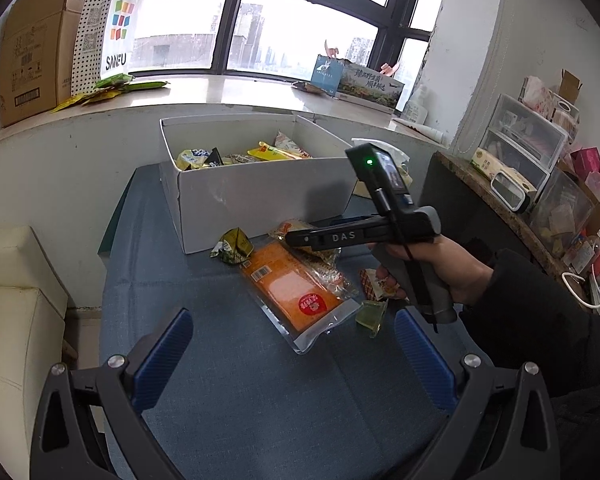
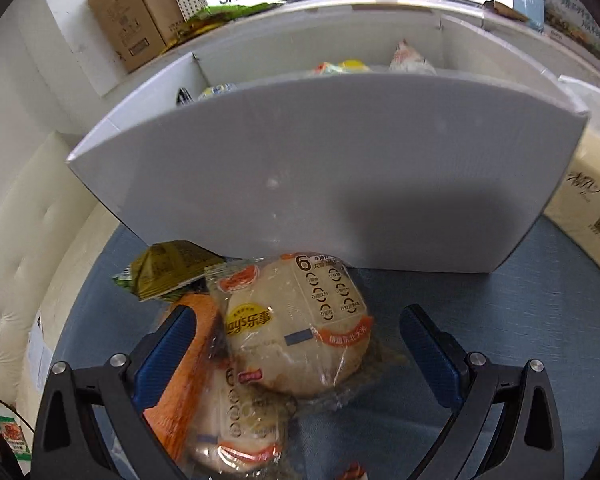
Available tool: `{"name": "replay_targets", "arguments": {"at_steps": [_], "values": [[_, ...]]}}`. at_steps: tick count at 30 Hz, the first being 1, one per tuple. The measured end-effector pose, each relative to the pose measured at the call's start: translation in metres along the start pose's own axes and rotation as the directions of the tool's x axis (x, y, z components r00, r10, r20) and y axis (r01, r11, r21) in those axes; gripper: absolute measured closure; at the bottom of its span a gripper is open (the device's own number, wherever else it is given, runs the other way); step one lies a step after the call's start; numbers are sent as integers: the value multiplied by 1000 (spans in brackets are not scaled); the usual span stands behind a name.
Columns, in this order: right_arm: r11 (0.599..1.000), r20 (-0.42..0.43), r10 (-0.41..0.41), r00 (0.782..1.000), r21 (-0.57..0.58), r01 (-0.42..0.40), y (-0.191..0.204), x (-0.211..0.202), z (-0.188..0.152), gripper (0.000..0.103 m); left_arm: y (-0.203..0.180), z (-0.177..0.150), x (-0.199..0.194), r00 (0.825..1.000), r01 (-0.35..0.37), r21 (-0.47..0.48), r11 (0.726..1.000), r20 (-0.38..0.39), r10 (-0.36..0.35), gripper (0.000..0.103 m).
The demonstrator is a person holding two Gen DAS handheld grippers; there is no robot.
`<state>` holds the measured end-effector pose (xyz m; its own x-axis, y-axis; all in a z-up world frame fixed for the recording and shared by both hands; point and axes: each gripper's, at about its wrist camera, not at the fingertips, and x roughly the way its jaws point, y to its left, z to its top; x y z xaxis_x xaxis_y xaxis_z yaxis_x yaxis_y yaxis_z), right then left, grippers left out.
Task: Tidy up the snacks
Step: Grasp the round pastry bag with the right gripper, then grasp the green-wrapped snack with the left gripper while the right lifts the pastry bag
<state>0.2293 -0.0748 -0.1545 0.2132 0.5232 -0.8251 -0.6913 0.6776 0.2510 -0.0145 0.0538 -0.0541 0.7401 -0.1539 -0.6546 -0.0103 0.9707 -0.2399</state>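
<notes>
A white box [image 1: 260,196] holding several snacks stands at the back of the blue table [image 1: 228,392]. In front of it lie an orange packet [image 1: 296,284], a green-gold pouch [image 1: 234,246], a round rice-cracker pack [image 1: 296,226], a small wrapped sweet [image 1: 376,282] and a green jelly cup [image 1: 372,314]. My left gripper [image 1: 294,350] hovers open above the table, near the orange packet's end. My right gripper [image 2: 298,344] is open, its fingers on either side of the rice-cracker pack [image 2: 300,324]. The orange packet [image 2: 188,372] lies by its left finger, and the green-gold pouch [image 2: 172,270] sits beyond.
A windowsill behind the box carries a cardboard carton [image 1: 36,52], a SANFU bag [image 1: 108,28] and green packets [image 1: 112,88]. A tissue pack [image 2: 588,208] lies right of the box. Cluttered drawers and shelves [image 1: 528,148] stand at the right. A cream cushion [image 1: 16,320] borders the table's left.
</notes>
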Motion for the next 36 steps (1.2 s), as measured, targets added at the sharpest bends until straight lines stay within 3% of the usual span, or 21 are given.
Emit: {"name": "replay_targets", "arguments": {"at_steps": [3,6,12,18,25,29,33,34,36], "values": [[1000,-45,12,999,3,-12,-3,12,-1,0,0,-1,1,1000,-3,4,1000,-3,3,0],[1000,-28,5,1000,-4,-5,-2,6,0,23,0,-3,3,1000,-6,-1,1000,-8,6,0],[1000,-10,12,1000,3,-12,-2,-14,-4,24,3,-3,6,1000,-11,-11,1000,-12,11,0],[998,118,63,991,16,-65,-2,-82,-19,24,17,10,31,999,16,-89,996,-43,-20,0],[997,270,76,960,-14,-75,7,-169,-65,24,40,40,99,996,3,-218,976,-88,-23,0],[998,317,64,946,9,-70,14,-191,-97,24,55,52,148,984,-125,-271,954,-160,83,0],[998,321,41,946,39,-57,10,-198,-113,24,70,52,179,969,-203,-340,918,-207,138,2],[998,318,38,947,42,-54,8,-198,-115,24,71,52,181,971,-195,-353,915,-198,130,4],[998,317,37,948,43,-53,6,-199,-120,24,72,53,188,975,-174,-369,913,-195,107,17]]}}
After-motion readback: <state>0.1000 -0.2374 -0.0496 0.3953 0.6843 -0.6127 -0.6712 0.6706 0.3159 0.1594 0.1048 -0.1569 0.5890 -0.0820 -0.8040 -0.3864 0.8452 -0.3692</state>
